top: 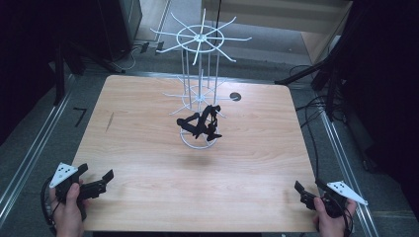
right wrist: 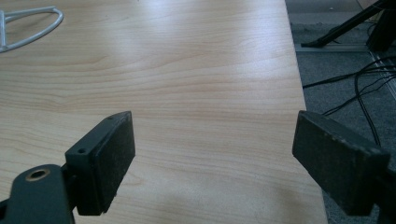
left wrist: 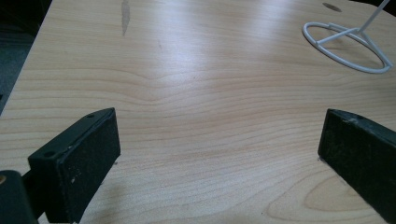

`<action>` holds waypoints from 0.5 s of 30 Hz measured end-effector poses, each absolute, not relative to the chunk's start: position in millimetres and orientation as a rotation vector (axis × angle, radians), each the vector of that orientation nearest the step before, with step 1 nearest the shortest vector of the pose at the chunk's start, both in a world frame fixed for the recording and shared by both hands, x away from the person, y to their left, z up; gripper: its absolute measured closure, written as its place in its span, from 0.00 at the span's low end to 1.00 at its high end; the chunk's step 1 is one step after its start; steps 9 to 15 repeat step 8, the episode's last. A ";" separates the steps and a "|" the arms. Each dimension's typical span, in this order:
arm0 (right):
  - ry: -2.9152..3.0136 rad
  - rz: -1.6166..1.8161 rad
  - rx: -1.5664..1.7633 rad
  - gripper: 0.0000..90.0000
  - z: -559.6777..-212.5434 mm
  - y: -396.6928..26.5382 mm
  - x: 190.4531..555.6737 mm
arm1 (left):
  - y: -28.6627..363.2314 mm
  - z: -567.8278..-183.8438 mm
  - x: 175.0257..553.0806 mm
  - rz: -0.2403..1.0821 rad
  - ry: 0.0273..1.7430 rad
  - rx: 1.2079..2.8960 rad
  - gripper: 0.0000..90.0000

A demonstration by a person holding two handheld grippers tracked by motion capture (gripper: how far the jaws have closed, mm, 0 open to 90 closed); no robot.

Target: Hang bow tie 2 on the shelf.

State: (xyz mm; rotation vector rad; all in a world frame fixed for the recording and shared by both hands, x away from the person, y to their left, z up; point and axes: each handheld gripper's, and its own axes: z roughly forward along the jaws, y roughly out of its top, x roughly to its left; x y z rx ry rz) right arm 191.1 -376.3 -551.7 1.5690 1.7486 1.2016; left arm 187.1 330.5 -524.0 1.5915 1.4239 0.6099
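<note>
At the frame's bottom corners, the left hand-held gripper and right hand-held gripper rest with jaws apart, holding nothing. At centre of the wooden surface, black spectacles hang low on the white wire display stand; a long reach forward likely comes next.

Black hand-held gripper, seemingly dotted grey plate.

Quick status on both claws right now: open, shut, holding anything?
Left claw: open, jaws wide apart, nothing between them, above bare table.
Right claw: open, jaws wide apart, nothing held, near the table's right edge.
</note>
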 end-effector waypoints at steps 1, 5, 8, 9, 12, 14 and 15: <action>1.748 1.199 1.572 0.15 -551.8 -376.3 191.2 | 330.5 -524.0 187.0 0.611 1.424 1.591 0.00; 1.745 1.197 1.587 0.15 -551.9 -376.6 191.9 | 330.4 -524.0 187.4 0.608 1.428 1.593 0.00; 1.748 1.187 1.587 0.15 -551.8 -376.2 192.6 | 330.4 -524.0 187.4 0.607 1.427 1.594 0.00; 1.748 1.187 1.587 0.15 -551.8 -376.2 192.6 | 330.4 -524.0 187.4 0.607 1.427 1.594 0.00; 1.748 1.187 1.587 0.15 -551.8 -376.2 192.6 | 330.4 -524.0 187.4 0.607 1.427 1.594 0.00; 1.748 1.187 1.587 0.15 -551.8 -376.2 192.6 | 330.4 -524.0 187.4 0.607 1.427 1.594 0.00; 1.748 1.187 1.587 0.15 -551.8 -376.2 192.6 | 330.4 -524.0 187.4 0.607 1.427 1.594 0.00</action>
